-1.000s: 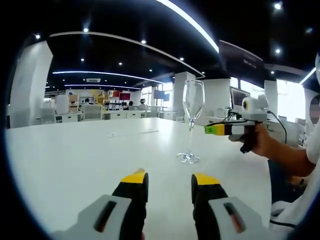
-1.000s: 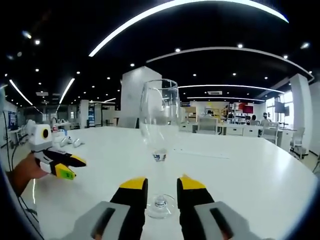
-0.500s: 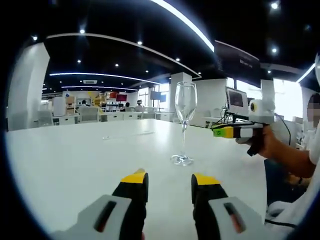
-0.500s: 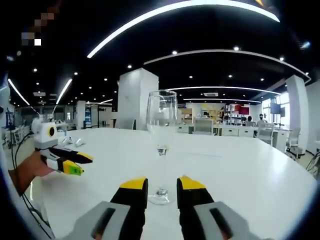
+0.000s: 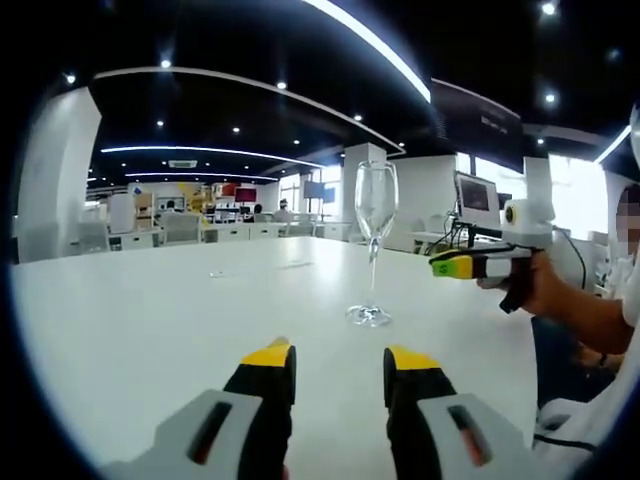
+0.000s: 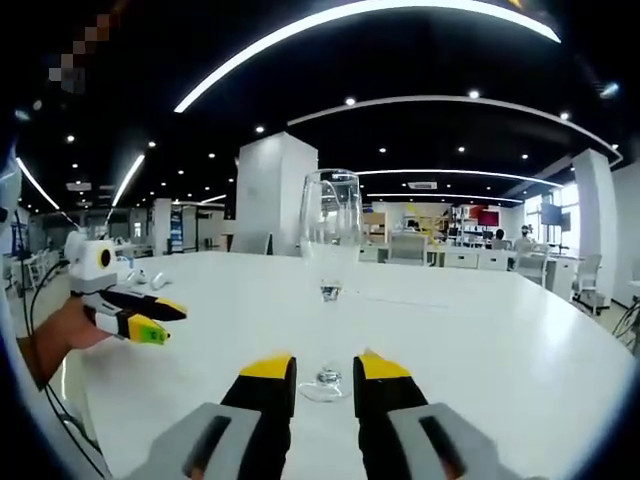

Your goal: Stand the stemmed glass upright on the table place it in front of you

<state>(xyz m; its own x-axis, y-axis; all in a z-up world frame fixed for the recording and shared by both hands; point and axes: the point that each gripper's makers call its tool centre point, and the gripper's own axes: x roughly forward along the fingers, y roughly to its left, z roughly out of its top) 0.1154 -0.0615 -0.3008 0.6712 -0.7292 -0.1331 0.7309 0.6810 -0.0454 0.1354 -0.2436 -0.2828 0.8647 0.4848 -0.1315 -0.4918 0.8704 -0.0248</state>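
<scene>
Now your stemmed glass (image 6: 329, 275) stands upright on the white table (image 6: 480, 350), centre frame, its foot just beyond your right gripper (image 6: 325, 370), whose narrowly parted jaws grip nothing. Your left gripper (image 5: 340, 362) sits lower centre, jaws apart, unloaded.

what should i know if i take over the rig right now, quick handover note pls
Left gripper: open, holding nothing, low over the white table, facing the glass from a distance.
Right gripper: open, holding nothing, its yellow-tipped fingers apart, aimed at the glass foot but clear of it.
Stemmed glass: standing upright on its foot on the table, not touched by either gripper, between the two grippers.
Done: glass is upright and released.
Left: probably nothing but checking it sits where you want it in front of you; avoid bumping the stem when you move the grippers.
</scene>
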